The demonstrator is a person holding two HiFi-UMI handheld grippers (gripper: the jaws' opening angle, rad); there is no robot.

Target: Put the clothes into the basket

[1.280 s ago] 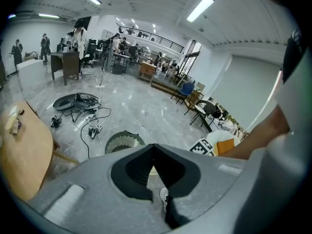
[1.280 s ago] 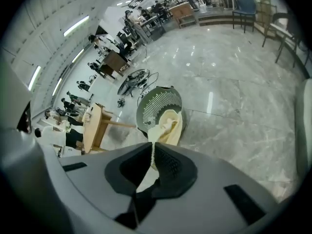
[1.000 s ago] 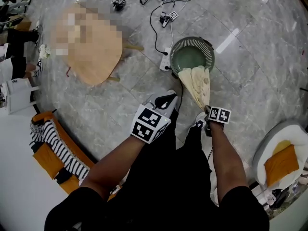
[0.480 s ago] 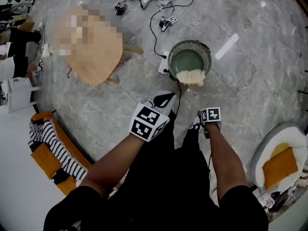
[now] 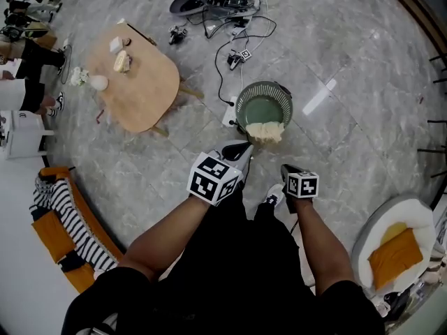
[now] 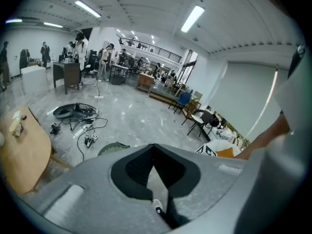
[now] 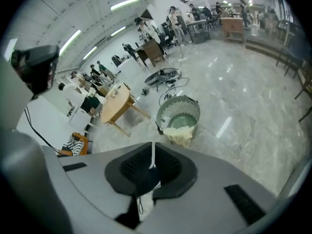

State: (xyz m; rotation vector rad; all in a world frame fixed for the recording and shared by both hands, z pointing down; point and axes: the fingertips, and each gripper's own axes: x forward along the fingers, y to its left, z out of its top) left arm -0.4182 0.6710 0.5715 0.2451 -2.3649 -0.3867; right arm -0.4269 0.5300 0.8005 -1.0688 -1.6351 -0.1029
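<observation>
**1 garment on the rim, both grippers empty**

1 cream garment (image 5: 265, 132) lies at the basket (image 5: 244, 98), bunched on the near rim. Part of it sits inside and part hangs over the outer wall toward the person. The basket stands on the grey floor (image 5: 363, 75), just ahead of the person's feet.

- Right gripper (image 5: 288, 171): above the floor, apart from garment and basket. Its jaws have just been closing and now stand almost together, with only a thin slit and no cloth between them.
- Left gripper (image 5: 238, 149): jaws together, nothing held, near the basket but not touching it.

Step in hand, as I judge it: the drop of this garment is finished and the hands are coming away.

Further out, 1 striped garment (image 5: 66, 215) lies on an orange seat (image 5: 47, 234) at far left. An orange cloth (image 5: 393, 255) lies on a white pad (image 5: 374, 232) at far right; whether it counts as clothing I cannot tell.

Next move likely calls for:
- turning toward the striped garment and opening 1 gripper for it;
- possibly nudging the overhanging cream fold inside first.
</observation>
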